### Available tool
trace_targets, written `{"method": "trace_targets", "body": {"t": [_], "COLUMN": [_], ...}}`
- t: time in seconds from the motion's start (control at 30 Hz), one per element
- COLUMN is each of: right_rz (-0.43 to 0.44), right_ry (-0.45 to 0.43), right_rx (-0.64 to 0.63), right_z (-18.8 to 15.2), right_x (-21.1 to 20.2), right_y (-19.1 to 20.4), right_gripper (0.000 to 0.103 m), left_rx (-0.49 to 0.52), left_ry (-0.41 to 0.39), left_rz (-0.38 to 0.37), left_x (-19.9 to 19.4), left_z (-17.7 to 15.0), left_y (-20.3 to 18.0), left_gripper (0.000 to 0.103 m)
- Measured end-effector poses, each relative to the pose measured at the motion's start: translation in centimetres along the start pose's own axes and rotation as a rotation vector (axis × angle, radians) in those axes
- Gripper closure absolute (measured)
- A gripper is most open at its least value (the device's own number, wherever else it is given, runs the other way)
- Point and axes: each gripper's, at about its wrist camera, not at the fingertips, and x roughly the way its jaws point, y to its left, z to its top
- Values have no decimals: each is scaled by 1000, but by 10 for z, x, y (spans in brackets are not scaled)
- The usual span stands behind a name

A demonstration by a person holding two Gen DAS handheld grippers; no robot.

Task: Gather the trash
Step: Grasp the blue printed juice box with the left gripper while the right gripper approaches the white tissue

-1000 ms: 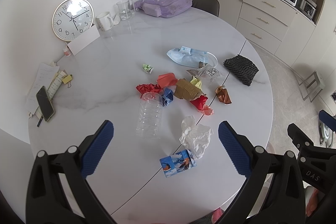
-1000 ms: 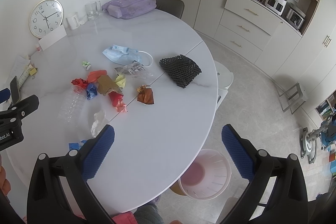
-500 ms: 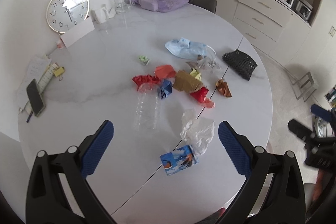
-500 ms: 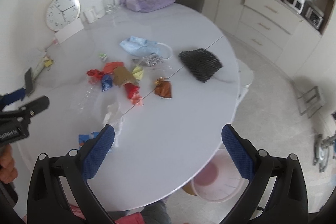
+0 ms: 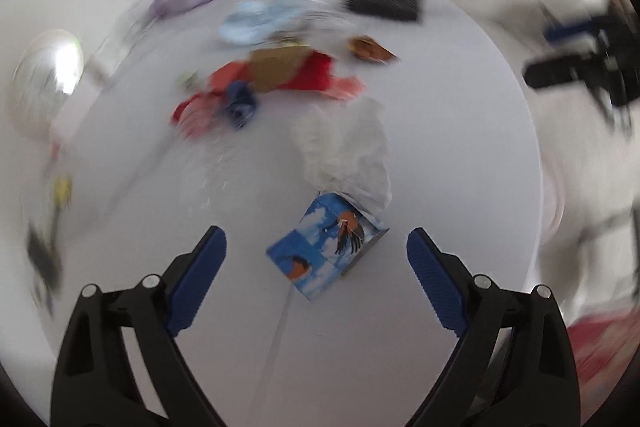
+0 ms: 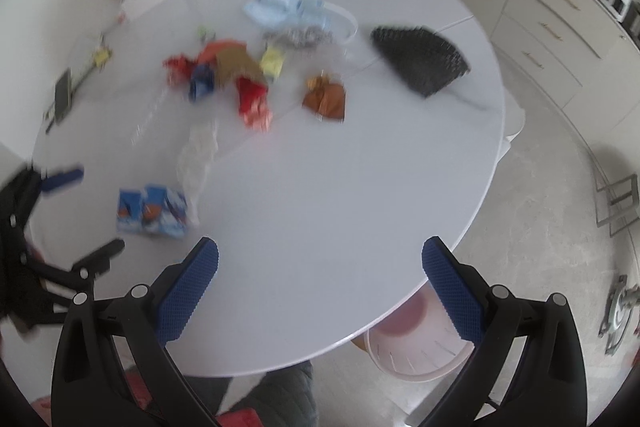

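Right wrist | bin (image 6: 416, 355) under table (image 6: 320, 227) rim | both grippers' fingers apart, left narrowing, empty

Home dining room: table (image 6: 320, 227), drawers (image 6: 560, 27)

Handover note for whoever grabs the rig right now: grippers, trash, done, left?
Left gripper: open, empty, jaws just closing a little, the blue tissue box ahead between them, not touched.
Right gripper: open, empty, over bare table near its front edge.
Trash: all on the table. White tissue at the box; red wrappers, brown wrapper, face mask, black net further back.
Pink bin on the floor under the table edge, looks empty.
Done: nothing collected.
Left: everything.
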Motion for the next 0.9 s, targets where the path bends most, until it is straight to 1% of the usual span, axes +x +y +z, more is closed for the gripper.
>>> {"method": "trace_targets", "body": {"t": [0.03, 0.1, 0.17, 0.23, 0.27, 0.3, 0.37, 0.4, 0.5, 0.53, 0.57, 0.7, 0.8, 0.83, 0.9], "right_rz": [1, 6, 6, 9, 9, 7, 12, 16, 36, 44, 61, 127, 178, 192, 196], "right_ry": [15, 33, 48, 59, 63, 66, 71, 72, 77, 74, 70, 60, 51, 48, 56], "right_rx": [-13, -30, -35, -23, -6, 11, 63, 84, 150, 173, 193, 229, 223, 220, 213], "right_z": [-2, -7, -13, -17, -19, -21, -25, -26, -30, -30, -29, -15, 3, 10, 24], "right_x": [5, 11, 15, 19, 19, 20, 20, 20, 21, 21, 21, 30, 47, 53, 72], "right_y": [0, 2, 4, 6, 8, 8, 11, 12, 17, 20, 24, 44, 65, 71, 85], "right_gripper": [2, 2, 2, 2, 2, 2, 2, 2, 2, 2, 4, 10, 15, 15, 23], "left_rx": [66, 149, 206, 255, 290, 324, 394, 399, 374, 370, 362, 314, 218, 164, 84], "left_ry": [6, 6, 16, 10, 3, -1, 25, 39, 33, 39, 37, 20, 1, -9, -20], "left_rz": [-6, -38, -125, -187, -201, -205, -217, -233, -289, -320, -339, -356, -365, -354, -328], "left_x": [5, 14, 25, 36, 42, 48, 66, 71, 74, 72, 69, 50, 25, 14, 0], "left_z": [1, 7, 13, 16, 17, 17, 14, 12, 8, 6, 3, -6, -15, -19, -24], "left_y": [-1, 0, 2, 0, -2, -5, -8, -8, 1, 4, 7, 23, 42, 52, 65], "left_gripper": [15, 15, 15, 15, 17, 21, 46, 53, 53, 54, 54, 54, 54, 54, 54]}}
